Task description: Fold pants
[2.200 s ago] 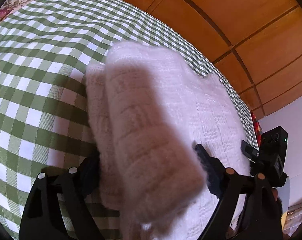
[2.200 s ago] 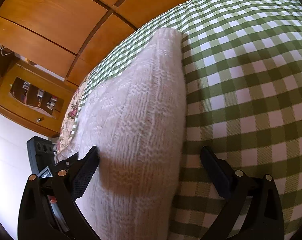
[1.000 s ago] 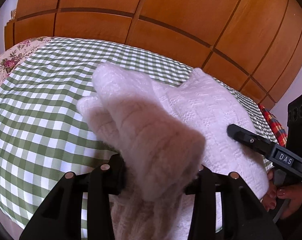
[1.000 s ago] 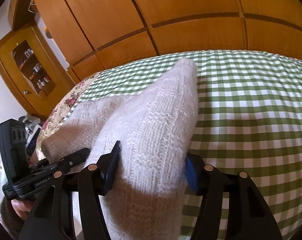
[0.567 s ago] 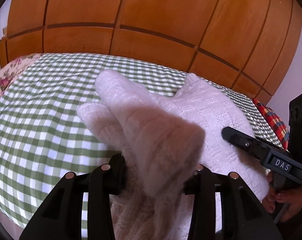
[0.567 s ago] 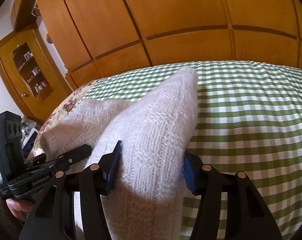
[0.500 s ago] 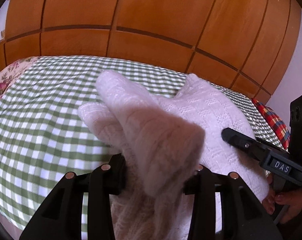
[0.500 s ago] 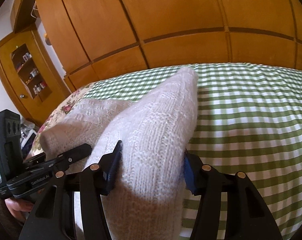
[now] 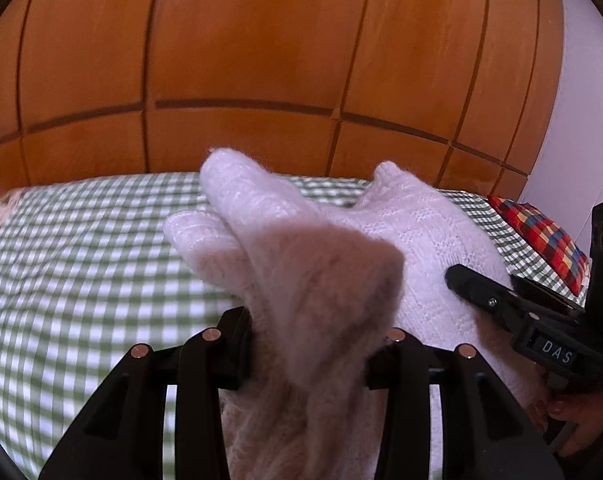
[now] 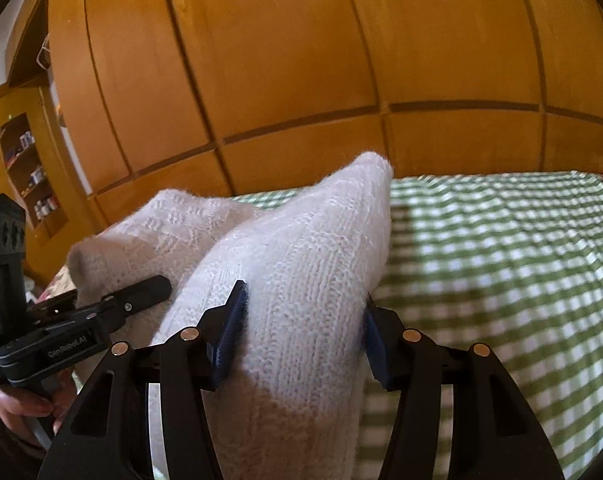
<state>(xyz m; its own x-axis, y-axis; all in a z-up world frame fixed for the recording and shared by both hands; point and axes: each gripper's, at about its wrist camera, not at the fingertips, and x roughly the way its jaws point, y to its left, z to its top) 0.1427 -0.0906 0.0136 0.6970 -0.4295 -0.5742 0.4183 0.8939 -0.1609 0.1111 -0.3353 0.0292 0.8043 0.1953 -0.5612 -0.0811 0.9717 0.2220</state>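
The pants are pale pink-white knitted ones [image 9: 413, 236], also in the right wrist view [image 10: 313, 264]. They are lifted off the green checked bed [image 9: 81, 248]. My left gripper [image 9: 309, 350] is shut on a thick bunch of the knit at one end. My right gripper [image 10: 301, 340] is shut on the other end, its blue pads pressed into the fabric. The pants hang between both grippers as a raised fold. Each gripper shows in the other's view, the right one at the right of the left wrist view [image 9: 501, 304], the left one at the left of the right wrist view [image 10: 113, 308].
The green checked bedspread [image 10: 501, 264] covers the bed below and ahead. A wooden panelled wardrobe [image 9: 261, 60] stands behind the bed. A red plaid cloth [image 9: 541, 236] lies at the right end. A wooden shelf cabinet [image 10: 25, 168] stands at the left.
Both grippers closed on the ends of the pants and lifted them off the bed. The views have tilted up, showing more of the wardrobe.
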